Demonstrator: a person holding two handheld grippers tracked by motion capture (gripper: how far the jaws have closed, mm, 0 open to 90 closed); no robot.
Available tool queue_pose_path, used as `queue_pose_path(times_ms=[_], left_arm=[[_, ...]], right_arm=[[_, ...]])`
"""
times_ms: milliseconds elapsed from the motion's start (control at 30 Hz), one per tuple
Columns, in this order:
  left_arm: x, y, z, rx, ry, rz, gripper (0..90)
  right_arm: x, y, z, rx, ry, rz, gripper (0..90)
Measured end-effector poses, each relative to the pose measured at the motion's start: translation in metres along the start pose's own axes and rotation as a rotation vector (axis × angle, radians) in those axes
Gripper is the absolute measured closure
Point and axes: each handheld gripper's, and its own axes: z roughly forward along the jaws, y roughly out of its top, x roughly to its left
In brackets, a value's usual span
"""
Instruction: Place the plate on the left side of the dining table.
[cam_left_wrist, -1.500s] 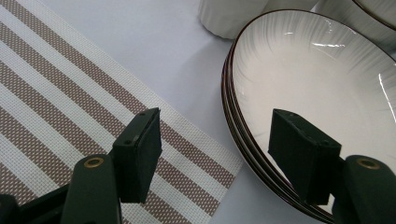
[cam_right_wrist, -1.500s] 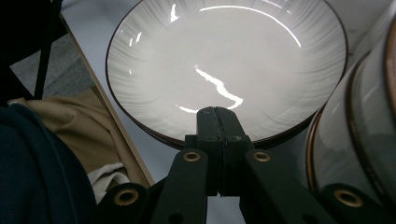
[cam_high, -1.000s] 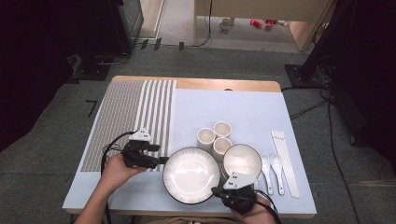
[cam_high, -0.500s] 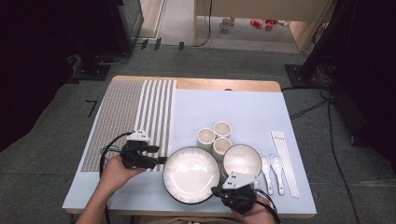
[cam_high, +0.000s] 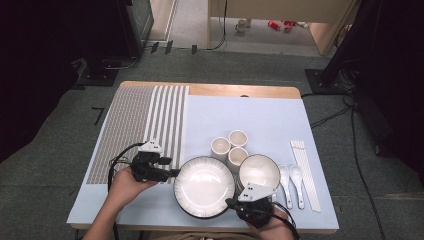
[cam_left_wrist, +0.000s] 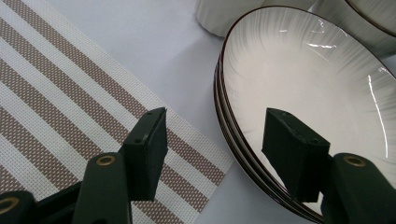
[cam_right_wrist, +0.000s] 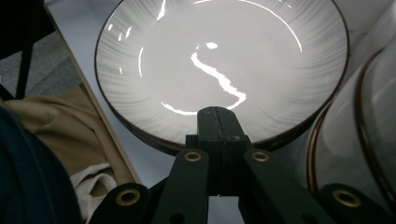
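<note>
High view: looked forward and down from above the person's side.
Left gripper view: rode close behind its jaws, plate stack (cam_left_wrist: 299, 79) just ahead.
Right gripper view: sat close, facing over the same stack.
Shared: plate stack (cam_high: 204, 186).

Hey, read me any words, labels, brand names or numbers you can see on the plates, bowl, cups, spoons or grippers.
None: no readable text anywhere.
Plates: plain white, dark rim, no mark.
Bowl, cups, spoons and chopsticks: no print.
Striped mat: pattern only.
Left gripper and right gripper: bare black jaws with brass screws, no label.
</note>
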Motion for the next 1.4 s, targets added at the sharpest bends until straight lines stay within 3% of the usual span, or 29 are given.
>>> queue_pose_path(times_ms=[100, 167, 333, 667, 1100, 1200, 1267, 1400], left_arm=[[-0.001, -0.001, -0.001, 0.002, 0.006, 0.004, 40.4], [-0.001, -0.003, -0.002, 0.002, 0.008, 0.002, 40.4], [0.002, -0.006, -0.003, 0.005, 0.012, -0.007, 40.5], [0.000, -0.005, -0.004, -0.001, 0.016, -0.004, 40.5], [-0.002, -0.005, -0.002, 0.007, 0.012, 0.000, 40.5], [-0.002, -0.004, -0.002, 0.010, 0.009, 0.001, 40.4], [-0.002, -0.004, -0.002, 0.009, 0.011, 0.002, 40.4], [-0.002, -0.004, -0.001, 0.006, 0.006, 0.000, 40.1]], right_arm=[[0.006, 0.003, 0.012, 0.028, 0.007, -0.025, 90.0], [0.010, 0.004, 0.010, 0.035, -0.002, -0.048, 90.0], [0.010, 0.003, 0.001, 0.027, 0.047, -0.025, 90.0], [0.012, 0.001, 0.000, 0.045, 0.074, -0.031, 90.0], [0.013, 0.002, 0.007, 0.029, 0.017, -0.051, 90.0], [0.013, -0.002, 0.007, 0.023, -0.016, -0.060, 90.0], [0.011, -0.005, 0.006, 0.011, -0.041, -0.060, 81.0], [0.007, -0.006, 0.006, 0.000, -0.060, -0.038, 77.3]])
